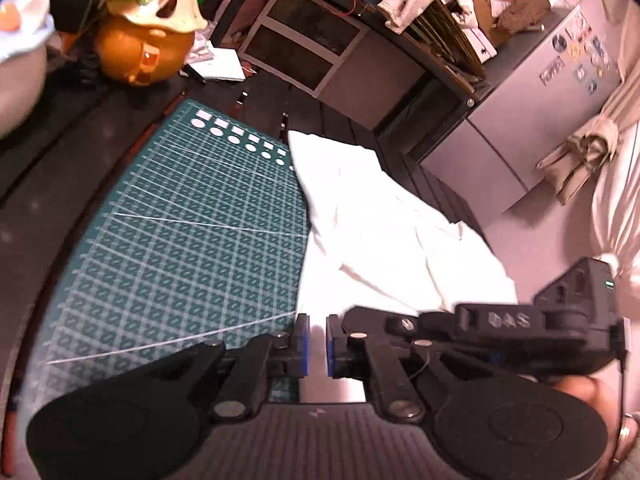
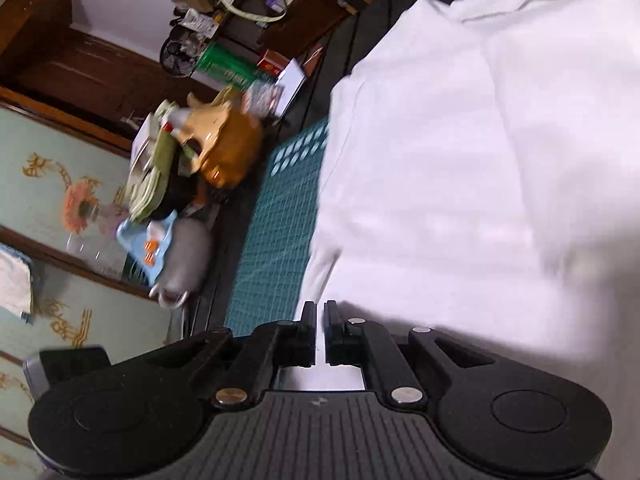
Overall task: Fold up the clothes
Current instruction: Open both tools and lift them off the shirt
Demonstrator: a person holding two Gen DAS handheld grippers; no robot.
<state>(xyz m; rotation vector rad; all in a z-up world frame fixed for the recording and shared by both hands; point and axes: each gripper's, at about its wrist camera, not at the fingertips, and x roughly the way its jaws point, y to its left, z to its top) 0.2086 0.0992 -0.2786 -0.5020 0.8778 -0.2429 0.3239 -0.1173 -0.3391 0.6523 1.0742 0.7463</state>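
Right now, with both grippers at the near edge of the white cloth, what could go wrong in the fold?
1. Both the left gripper and the right gripper look nearly shut on the white garment; a thin hem may slip out.
2. The garment overhangs the green cutting mat, so pulling it could drag it farther off.
3. The creases already in the cloth could be folded in.

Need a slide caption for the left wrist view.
Left gripper pinches the white garment at the green cutting mat's edge.
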